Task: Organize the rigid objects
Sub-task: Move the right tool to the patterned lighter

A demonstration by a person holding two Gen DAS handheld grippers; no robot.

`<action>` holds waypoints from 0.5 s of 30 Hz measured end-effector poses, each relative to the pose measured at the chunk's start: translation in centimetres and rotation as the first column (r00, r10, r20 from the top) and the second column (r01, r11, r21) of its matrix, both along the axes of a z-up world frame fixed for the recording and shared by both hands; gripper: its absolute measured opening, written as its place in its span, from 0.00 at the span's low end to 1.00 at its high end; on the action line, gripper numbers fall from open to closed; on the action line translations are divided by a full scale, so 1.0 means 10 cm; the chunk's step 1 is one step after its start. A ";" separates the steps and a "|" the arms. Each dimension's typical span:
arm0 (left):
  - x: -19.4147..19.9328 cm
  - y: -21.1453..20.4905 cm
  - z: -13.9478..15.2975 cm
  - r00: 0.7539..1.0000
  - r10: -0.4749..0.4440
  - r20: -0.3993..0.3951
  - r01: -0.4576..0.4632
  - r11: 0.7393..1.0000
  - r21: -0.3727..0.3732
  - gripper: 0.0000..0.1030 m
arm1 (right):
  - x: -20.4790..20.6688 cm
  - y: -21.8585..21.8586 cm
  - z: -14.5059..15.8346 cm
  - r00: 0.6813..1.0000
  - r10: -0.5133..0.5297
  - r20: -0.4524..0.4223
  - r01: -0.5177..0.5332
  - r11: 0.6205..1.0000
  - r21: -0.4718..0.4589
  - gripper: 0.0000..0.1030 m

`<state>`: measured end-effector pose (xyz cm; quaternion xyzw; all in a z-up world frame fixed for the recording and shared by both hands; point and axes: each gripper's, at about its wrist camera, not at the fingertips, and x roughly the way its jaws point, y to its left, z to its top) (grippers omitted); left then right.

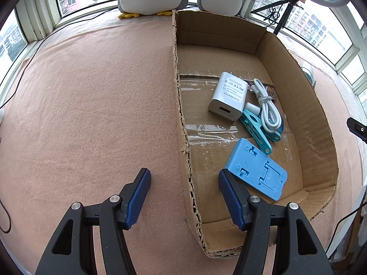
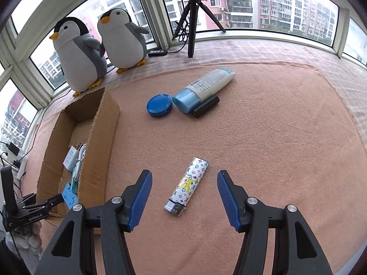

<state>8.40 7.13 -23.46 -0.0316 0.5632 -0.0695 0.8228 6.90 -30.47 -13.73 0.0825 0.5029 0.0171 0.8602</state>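
Both grippers are held low, pointing forward and down. The left gripper [image 1: 184, 178] has its blue-padded jaws spread wide with nothing between them. The right gripper [image 2: 184, 180] is spread just as wide, gripping nothing.

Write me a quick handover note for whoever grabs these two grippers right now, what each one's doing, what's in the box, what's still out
Left gripper: open, empty, straddling the near-left wall of the cardboard box.
Right gripper: open, empty, with the patterned lighter lying between its fingers, not gripped.
Done, in the box: white charger, white cable, teal clips, blue phone stand.
Left, on the pink cloth: the lighter, blue round tin, lotion tube, black cylinder.
Likely next: close on the lighter and carry it to the box.
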 end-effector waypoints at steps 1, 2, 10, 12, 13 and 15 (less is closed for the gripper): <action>0.00 -0.01 0.00 1.000 -0.001 0.000 0.001 1.000 0.001 0.64 | 0.02 -0.02 -0.03 1.000 -0.007 -0.016 0.007 1.000 0.006 0.53; 0.00 -0.01 0.00 1.000 -0.002 0.001 0.002 1.000 0.003 0.64 | 0.03 -0.03 -0.06 0.999 -0.011 -0.032 0.011 1.000 0.016 0.53; -0.01 -0.02 0.00 1.000 -0.003 0.002 0.003 1.000 -0.004 0.64 | 0.13 0.02 -0.30 0.994 0.014 -0.107 -0.010 0.999 0.038 0.53; -0.01 -0.02 0.00 1.000 -0.002 0.002 0.002 1.000 -0.005 0.64 | 0.15 0.07 -0.34 0.993 0.025 -0.119 -0.021 0.999 0.027 0.53; -0.02 -0.02 0.00 1.000 -0.002 0.003 0.002 1.000 -0.006 0.64 | 0.16 0.10 -0.36 0.991 0.032 -0.126 -0.030 0.999 0.023 0.53; -0.02 -0.02 0.00 1.000 -0.002 0.003 0.002 1.000 -0.007 0.64 | 0.17 0.14 -0.40 0.990 0.040 -0.137 -0.039 0.999 0.011 0.52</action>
